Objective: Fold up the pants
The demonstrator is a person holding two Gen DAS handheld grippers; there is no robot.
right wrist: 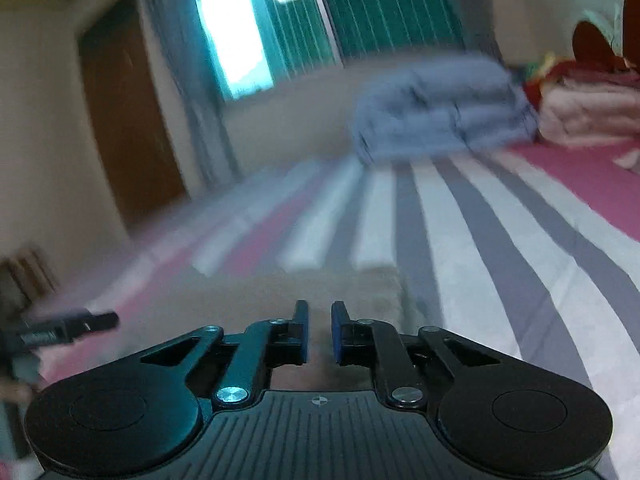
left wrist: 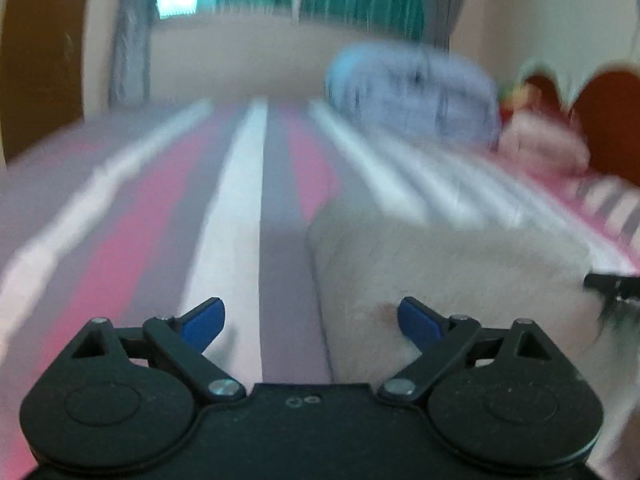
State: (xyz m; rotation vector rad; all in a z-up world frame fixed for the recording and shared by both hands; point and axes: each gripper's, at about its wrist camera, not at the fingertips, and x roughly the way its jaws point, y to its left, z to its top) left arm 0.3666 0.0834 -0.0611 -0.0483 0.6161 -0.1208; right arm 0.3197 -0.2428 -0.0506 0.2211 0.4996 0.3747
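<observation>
Lying on bed point(left wrist: 240, 200): beige pants point(left wrist: 440, 272), folded.
Left gripper point(left wrist: 311, 322): wide open, empty, pants to its right.
Right gripper point(right wrist: 320, 330): nearly closed, grasp unclear, pants directly ahead, nearer.

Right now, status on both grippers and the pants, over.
Left gripper open, empty, beside pants. Right gripper nearly shut, small gap, pants below. Pants folded on striped bedspread. Nothing blocking.

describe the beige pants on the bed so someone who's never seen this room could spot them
On the pink, grey and white striped bedsheet, nearest the grippers, lies the folded beige fuzzy pants. Unlike the blue-grey folded blanket and pink pile farther back, it is a flat, plain pale block.
</observation>
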